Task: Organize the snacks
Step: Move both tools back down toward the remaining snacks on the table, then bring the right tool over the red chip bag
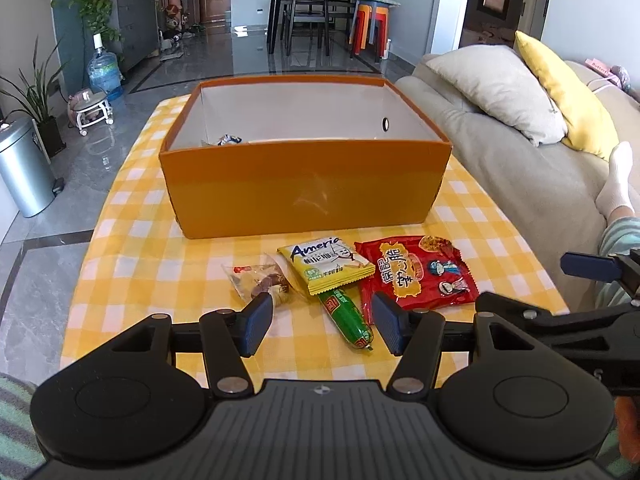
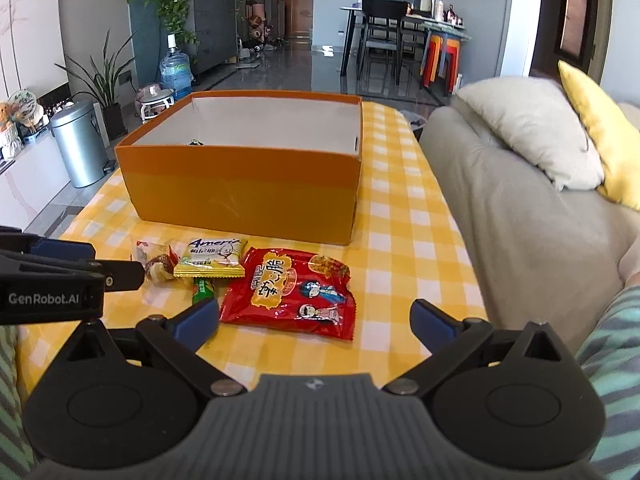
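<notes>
An orange box (image 1: 304,188) (image 2: 244,196) stands on the yellow checked tablecloth; a wrapped snack (image 1: 229,139) lies inside it. In front of the box lie a clear bag of sweets (image 1: 260,280) (image 2: 154,262), a yellow packet (image 1: 326,265) (image 2: 211,258), a green sausage (image 1: 346,316) (image 2: 203,289) and a red packet (image 1: 418,272) (image 2: 290,292). My left gripper (image 1: 322,324) is open and empty, just short of the sausage. My right gripper (image 2: 314,320) is open and empty, just short of the red packet. Each gripper shows at the edge of the other's view.
A grey sofa (image 2: 520,200) with a beige cushion (image 1: 496,88) and a yellow cushion (image 1: 568,92) runs along the table's right side. A metal bin (image 1: 22,168) and a water jug (image 1: 105,72) stand on the floor at left. A socked foot (image 1: 616,184) rests on the sofa.
</notes>
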